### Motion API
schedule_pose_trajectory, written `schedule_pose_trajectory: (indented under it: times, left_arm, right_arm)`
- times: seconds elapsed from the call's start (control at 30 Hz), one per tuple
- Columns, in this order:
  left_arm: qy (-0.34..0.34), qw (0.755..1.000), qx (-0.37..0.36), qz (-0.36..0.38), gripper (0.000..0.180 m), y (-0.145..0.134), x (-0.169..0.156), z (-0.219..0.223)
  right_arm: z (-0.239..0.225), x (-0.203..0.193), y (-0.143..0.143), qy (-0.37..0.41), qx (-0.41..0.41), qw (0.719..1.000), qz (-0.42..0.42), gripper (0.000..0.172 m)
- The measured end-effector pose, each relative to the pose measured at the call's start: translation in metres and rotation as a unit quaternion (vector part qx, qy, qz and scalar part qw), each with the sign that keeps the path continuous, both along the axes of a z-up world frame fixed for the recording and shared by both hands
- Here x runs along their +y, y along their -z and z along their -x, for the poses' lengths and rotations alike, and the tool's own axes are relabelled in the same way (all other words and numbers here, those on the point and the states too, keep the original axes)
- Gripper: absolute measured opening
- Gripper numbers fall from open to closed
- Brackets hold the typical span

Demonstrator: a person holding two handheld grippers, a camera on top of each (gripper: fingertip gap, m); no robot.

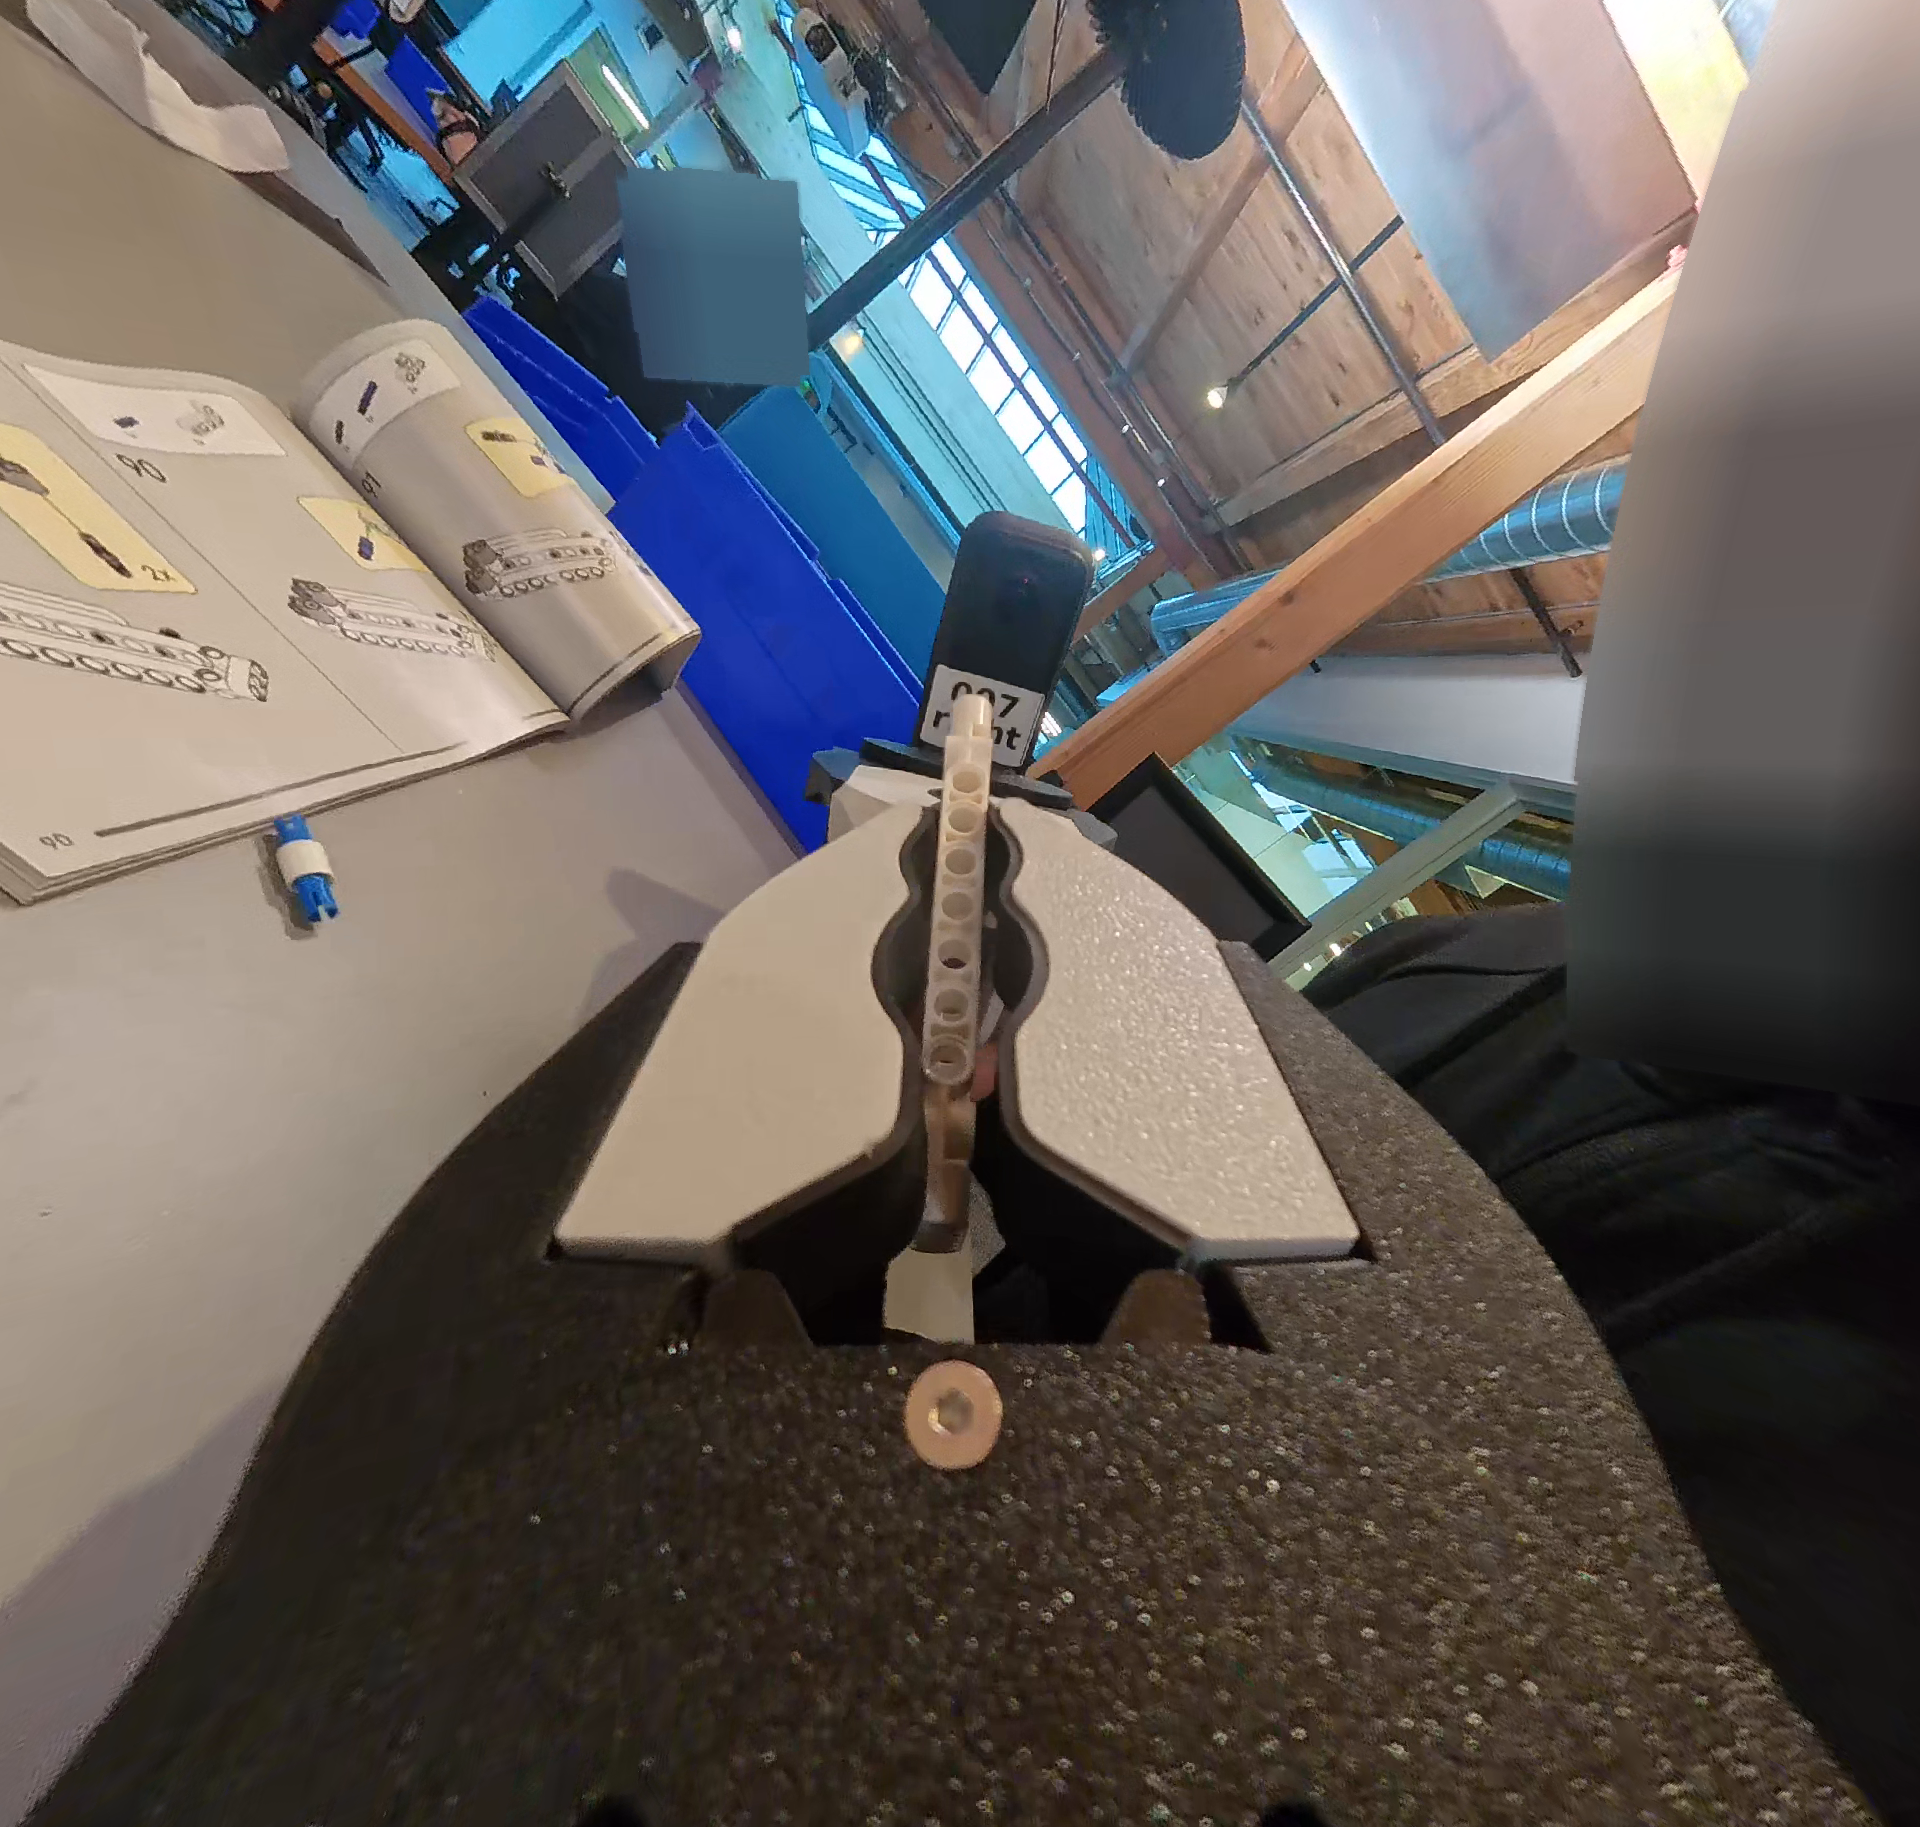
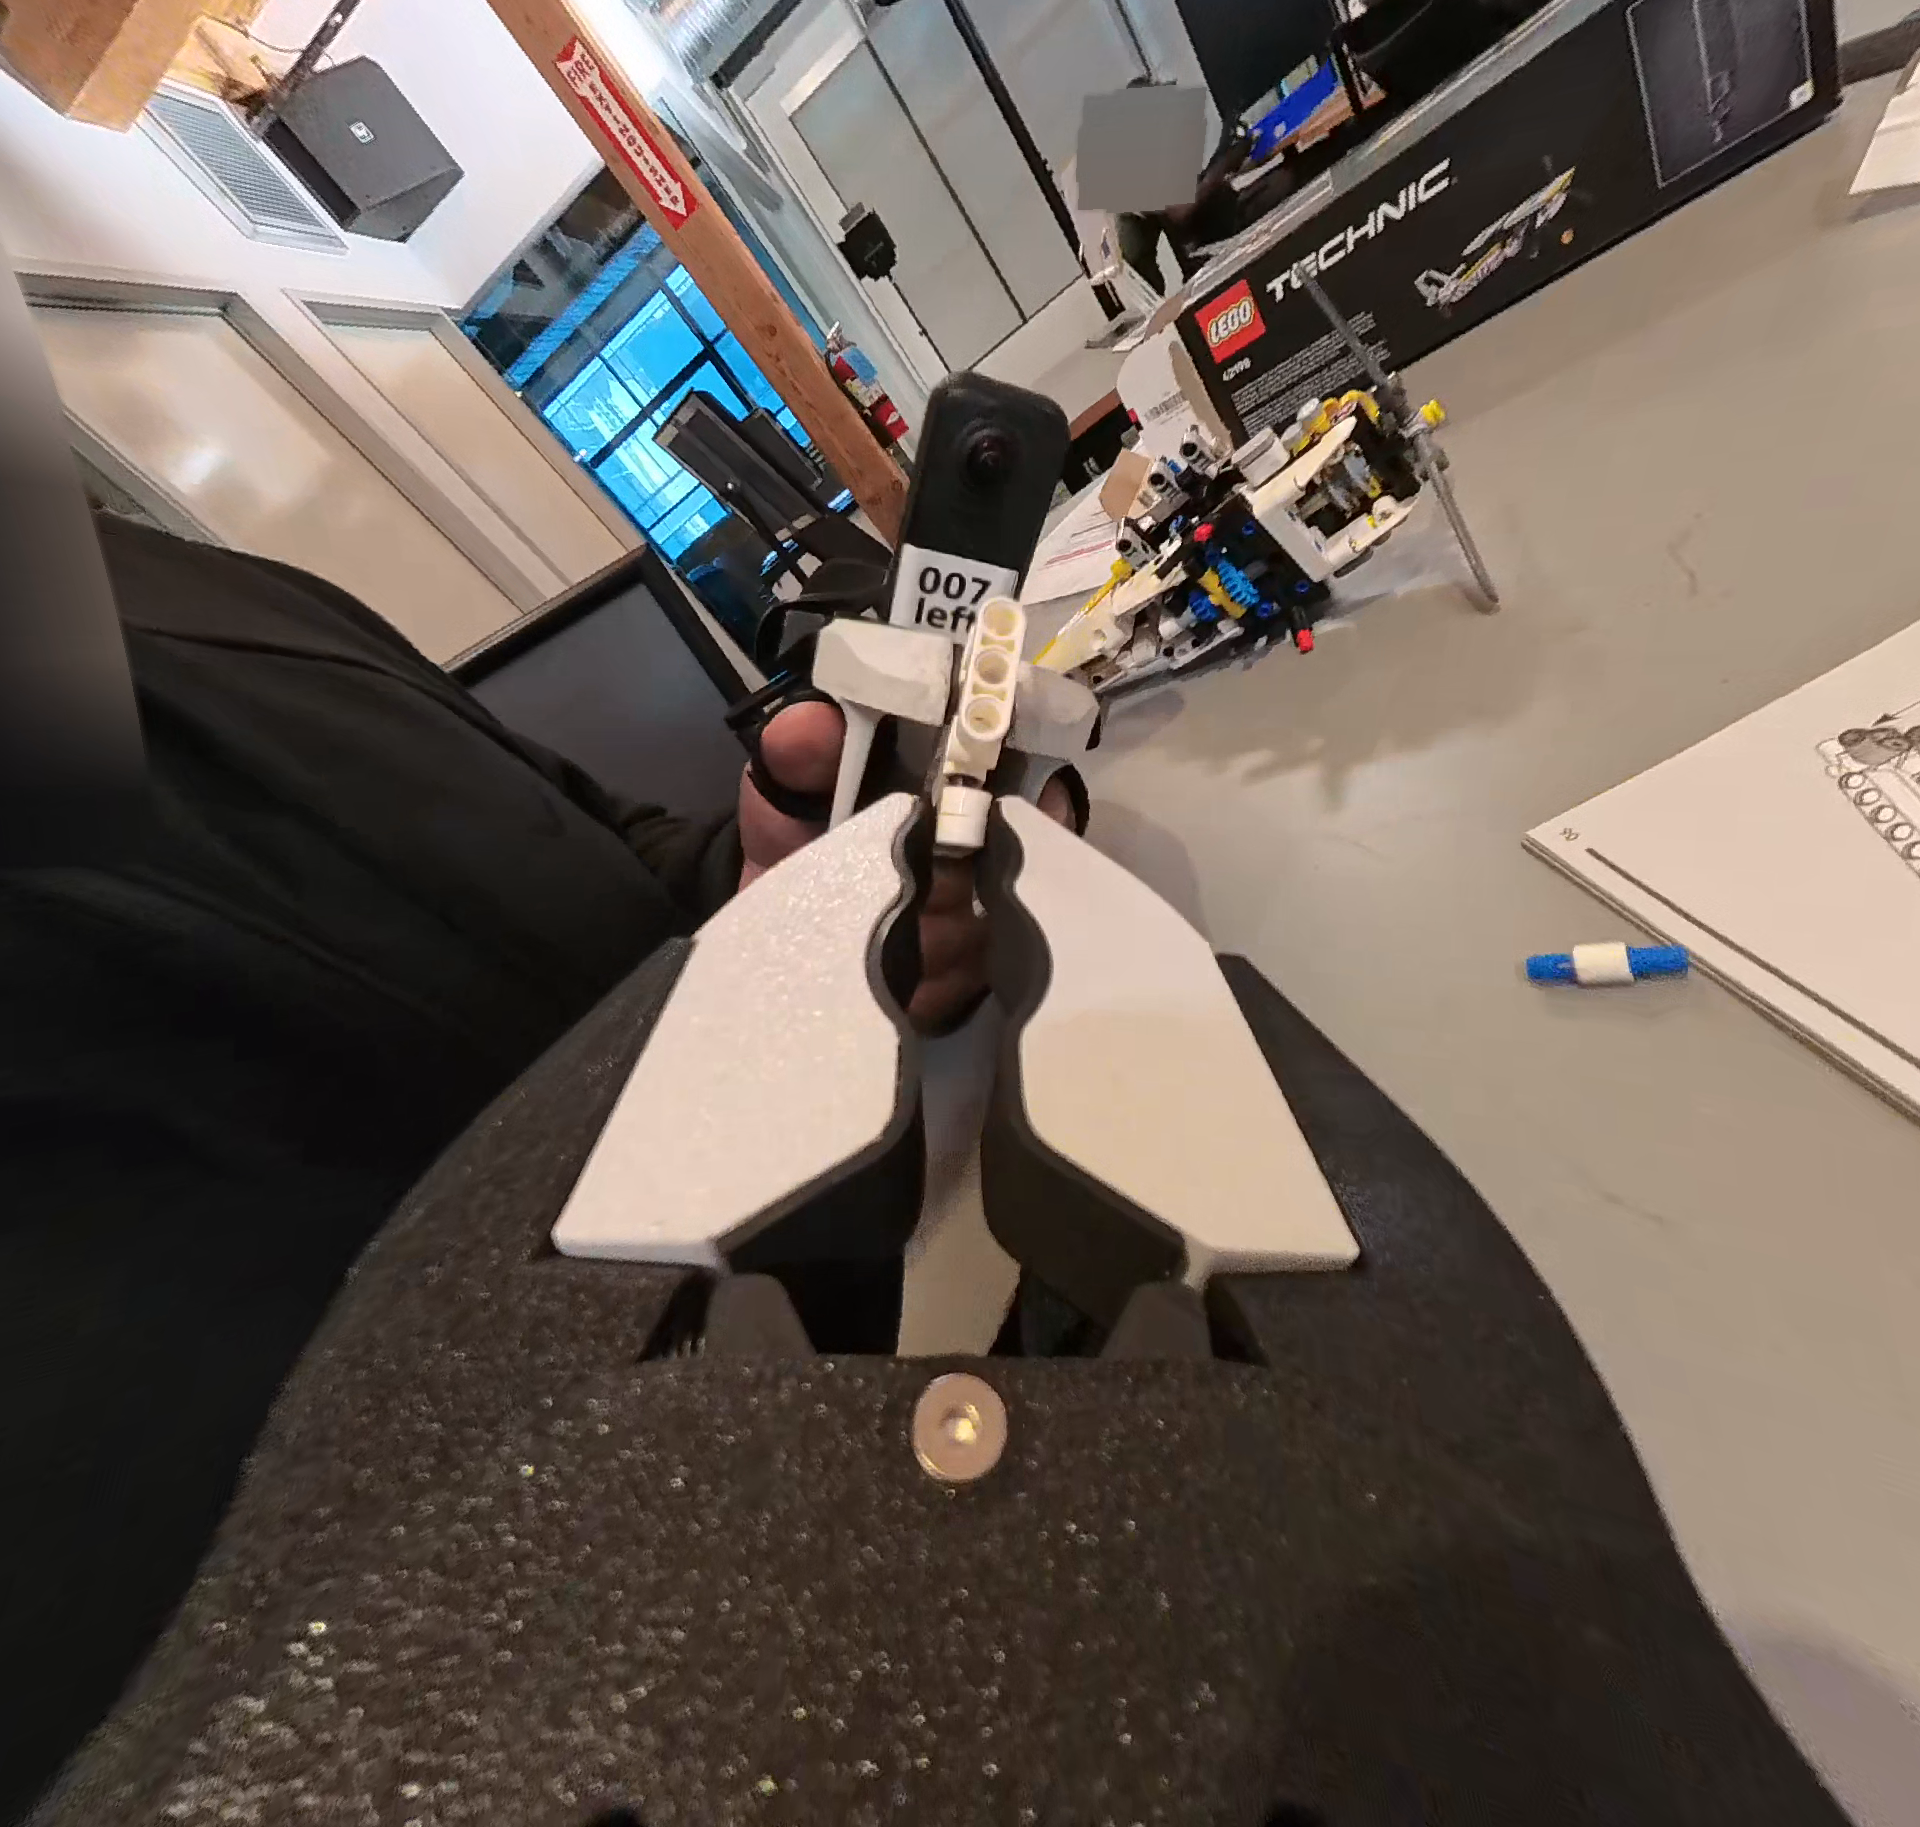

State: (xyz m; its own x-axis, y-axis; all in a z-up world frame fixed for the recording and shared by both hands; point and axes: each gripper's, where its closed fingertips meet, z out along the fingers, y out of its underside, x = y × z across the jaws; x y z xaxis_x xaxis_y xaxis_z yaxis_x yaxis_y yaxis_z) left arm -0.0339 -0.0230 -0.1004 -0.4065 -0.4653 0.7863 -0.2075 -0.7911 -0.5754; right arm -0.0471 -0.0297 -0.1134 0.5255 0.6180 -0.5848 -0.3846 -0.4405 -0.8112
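The grey table (image 2: 1455,842) carries a black box (image 2: 1507,167) at the far side, a half-built model (image 2: 1247,530) before it, an open instruction booklet (image 1: 260,582) and a blue pin with a white collar (image 2: 1605,965) just beside the booklet. The left gripper (image 1: 961,842) is nearly closed, its pads clamping a white holed beam (image 1: 956,904) lengthwise. The right gripper (image 2: 961,821), nearly closed too, pinches a small white bush (image 2: 961,827) at the beam's end (image 2: 987,681).

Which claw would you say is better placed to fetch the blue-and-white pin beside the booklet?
Probably the right claw: it pinches only a small white bush; the left claw clamps the white beam.
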Motion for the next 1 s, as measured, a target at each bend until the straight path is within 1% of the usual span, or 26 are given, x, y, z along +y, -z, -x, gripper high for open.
schedule_pose_trajectory:
  times: [0.13,0.23,0.3,0.37,0.43,0.5,0.53,0.63,0.73,0.97,1.0]
  left_arm:
    - [0.01,1.0,0.008,0.006,0.009,0.002,-0.002,-0.004]
    - [-0.005,1.0,0.006,0.029,0.009,0.002,0.004,-0.007]
    - [-0.018,0.999,0.003,0.029,0.009,0.001,0.006,-0.007]
    - [-0.033,0.999,0.002,0.024,0.009,0.001,0.008,-0.007]
    - [-0.038,0.999,0.002,0.02,0.009,0.001,0.006,-0.006]
    - [-0.035,0.999,0.001,0.02,0.009,0.001,0.003,-0.006]
    - [-0.039,0.999,0.002,0.018,0.009,0.001,0.003,-0.005]
    - [-0.038,0.999,0.016,0.009,0.009,0.004,0.001,-0.003]
    - [-0.033,0.999,0.034,-0.011,0.009,0.008,-0.005,0.0]
    - [-0.006,0.998,0.064,-0.011,0.009,0.015,-0.015,0.001]
    - [-0.044,0.997,0.063,0.005,0.009,0.014,-0.001,0.002]
  right_arm:
    - [-0.005,0.0,0.0,-0.016,0.011,1.0,0.015,0.008]
    - [-0.008,0.006,-0.003,-0.016,0.056,0.998,0.021,0.009]
    - [-0.009,0.009,-0.001,-0.007,0.052,0.998,0.026,0.019]
    - [-0.006,0.009,0.001,-0.006,0.046,0.998,0.029,0.02]
    - [0.002,0.009,0.002,-0.012,0.049,0.998,0.036,0.019]
    - [0.008,0.01,0.003,-0.011,0.041,0.998,0.035,0.01]
    - [0.01,0.009,0.003,-0.008,0.04,0.999,0.032,0.01]
    - [0.012,0.007,0.007,-0.004,0.029,0.999,0.04,0.009]
    - [0.014,0.0,0.01,-0.016,0.025,0.998,0.053,0.009]
    - [0.012,-0.013,0.017,-0.054,0.021,0.995,0.083,0.008]
    - [0.006,-0.015,0.02,-0.047,0.011,0.995,0.088,0.008]
